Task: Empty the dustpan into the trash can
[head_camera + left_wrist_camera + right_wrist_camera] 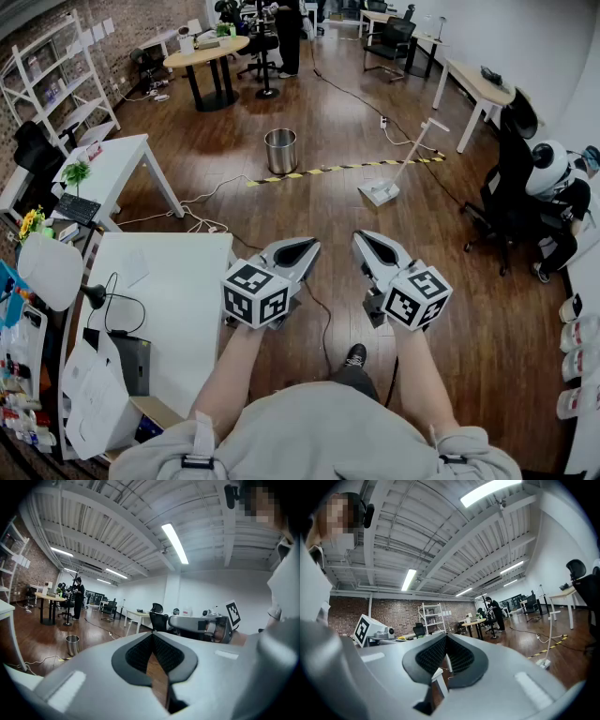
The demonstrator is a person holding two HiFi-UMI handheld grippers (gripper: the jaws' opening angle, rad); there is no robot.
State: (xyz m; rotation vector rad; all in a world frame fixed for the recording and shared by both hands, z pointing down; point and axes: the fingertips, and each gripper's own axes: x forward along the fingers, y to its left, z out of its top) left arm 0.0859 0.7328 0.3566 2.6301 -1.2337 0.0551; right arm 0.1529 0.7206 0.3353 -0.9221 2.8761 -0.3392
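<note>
Evidently not yet begun, with left gripper [307, 249] and right gripper [366, 242] both closed on nothing and held level, well apart from the dustpan [380, 193] standing handle-up on the floor [328, 112] near the trash can [280, 150].

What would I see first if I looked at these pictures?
Two grey grippers with black-and-white marker cubes fill the front of the head view: the left gripper and the right gripper, both shut and empty. Beyond them on the wooden floor stand a shiny metal trash can and, to its right, a white long-handled dustpan by a yellow-and-black tape line.
</note>
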